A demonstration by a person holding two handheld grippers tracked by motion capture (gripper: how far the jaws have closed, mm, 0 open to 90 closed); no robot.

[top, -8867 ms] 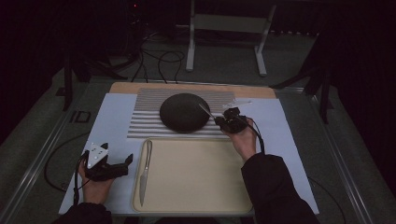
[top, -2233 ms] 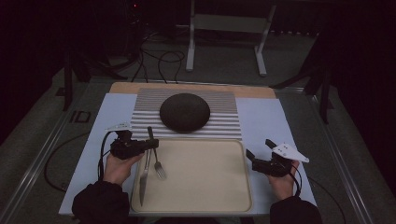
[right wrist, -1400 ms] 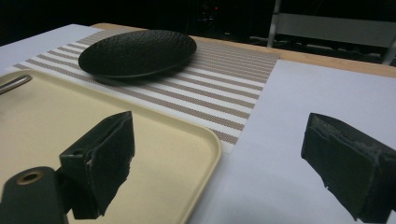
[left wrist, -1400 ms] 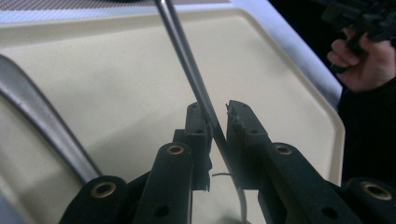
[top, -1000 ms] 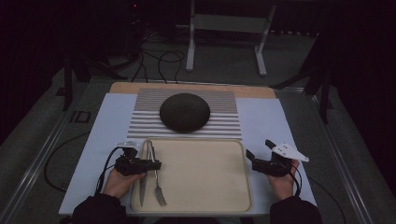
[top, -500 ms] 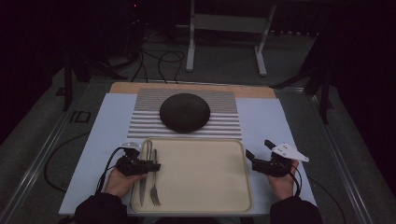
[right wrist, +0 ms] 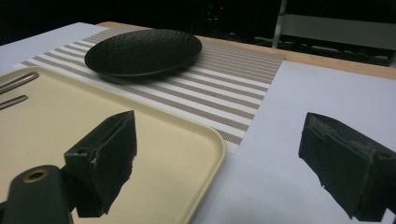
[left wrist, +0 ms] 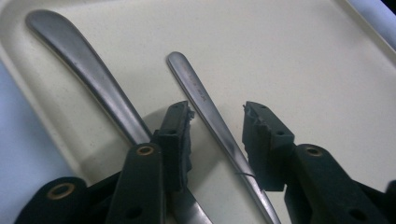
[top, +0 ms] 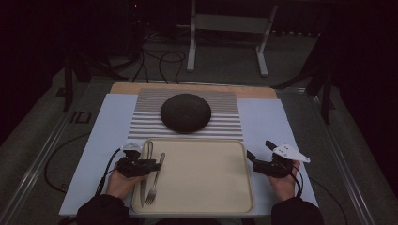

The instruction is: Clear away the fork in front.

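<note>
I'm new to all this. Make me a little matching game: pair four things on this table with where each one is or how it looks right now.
Things:
1. black textured plate
2. silver metal fork
3. cream plastic tray
4. left hand-held gripper

Places or states:
A. lies flat between two open black jaws
B. rests on the striped placemat
C. sits on the pale blue mat, nearest the person
D. jaws astride a handle, pads not touching it

Pairs: 1-B, 2-A, 3-C, 4-D
</note>
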